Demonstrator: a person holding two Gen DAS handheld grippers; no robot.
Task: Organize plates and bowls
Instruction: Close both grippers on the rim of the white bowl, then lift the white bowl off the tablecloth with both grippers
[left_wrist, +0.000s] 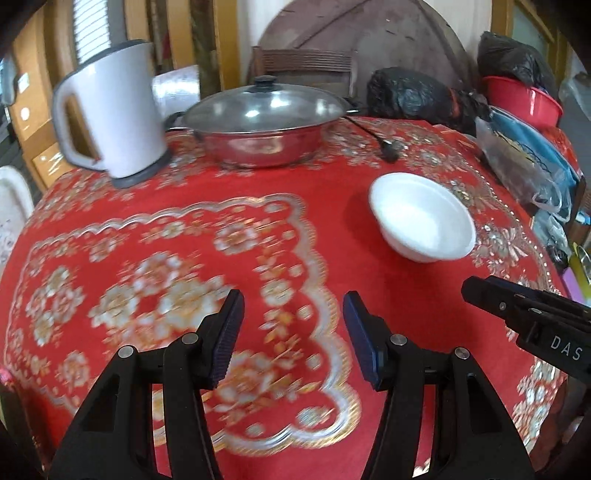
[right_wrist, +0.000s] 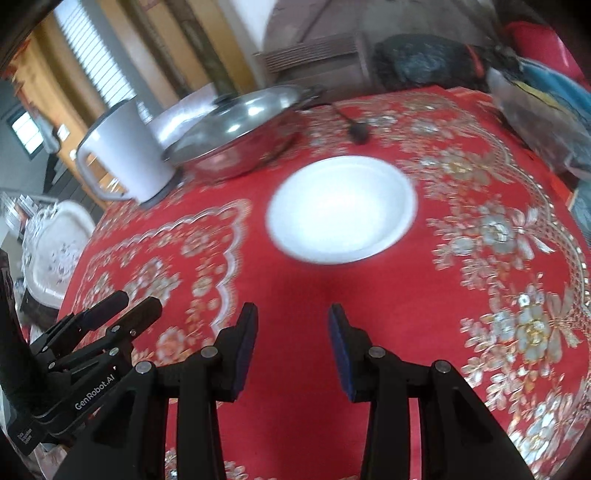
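**Operator:** Where is the bowl, and why is it sitting alone?

**Guide:** The white bowl (right_wrist: 341, 208) stands upright on the red cloth of the counter (right_wrist: 295, 291), at 12 o'clock ahead of your right tongs (right_wrist: 291, 345) and at about 1 o'clock from your left tongs (left_wrist: 293, 338). It is well apart from the lidded steel pot (left_wrist: 264, 125) and the white kettle (left_wrist: 110, 110) at 11 o'clock, so you can likely come at the rim from any side.

**Operator:** State of the tongs?

**Guide:** Both pairs are spread and pinch nothing; only cloth shows between the pads. The right pair is narrower.

**Operator:** Pose?

**Guide:** Both point obliquely down at the counter, side by side, clear of the bowl. The right pair is best aligned for it.
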